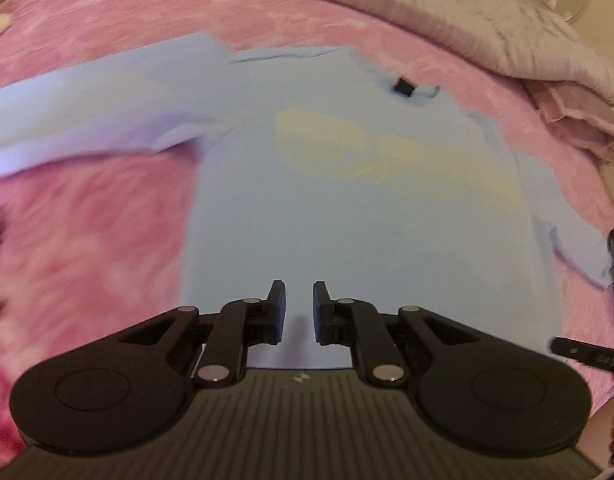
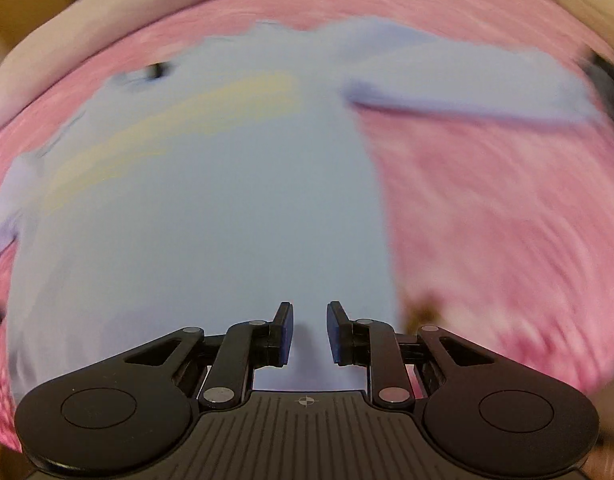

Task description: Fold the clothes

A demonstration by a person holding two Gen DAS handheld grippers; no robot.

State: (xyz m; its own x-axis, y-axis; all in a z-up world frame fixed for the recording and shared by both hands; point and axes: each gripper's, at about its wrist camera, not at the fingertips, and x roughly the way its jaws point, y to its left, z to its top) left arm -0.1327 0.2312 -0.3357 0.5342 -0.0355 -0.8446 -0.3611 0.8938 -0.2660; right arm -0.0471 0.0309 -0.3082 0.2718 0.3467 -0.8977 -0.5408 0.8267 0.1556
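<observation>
A light blue long-sleeved shirt [image 1: 347,216] with a pale yellow print [image 1: 331,144] lies spread flat on a pink bedcover [image 1: 87,240]. A small black tag [image 1: 403,87] marks its collar at the far end. In the left wrist view one sleeve [image 1: 87,120] stretches out to the left. My left gripper [image 1: 299,292] hovers over the shirt's lower body, its pads a little apart with nothing between them. In the blurred right wrist view, the shirt [image 2: 211,220] fills the middle and a sleeve [image 2: 467,88] runs right. My right gripper [image 2: 310,312] is open above the hem area.
A grey blanket [image 1: 507,32] is bunched along the far edge of the bed, with a folded pink cloth [image 1: 579,128] below it at the right. A black part of the other tool [image 1: 587,354] shows at the right edge. Pink bedcover [image 2: 507,220] lies on both sides of the shirt.
</observation>
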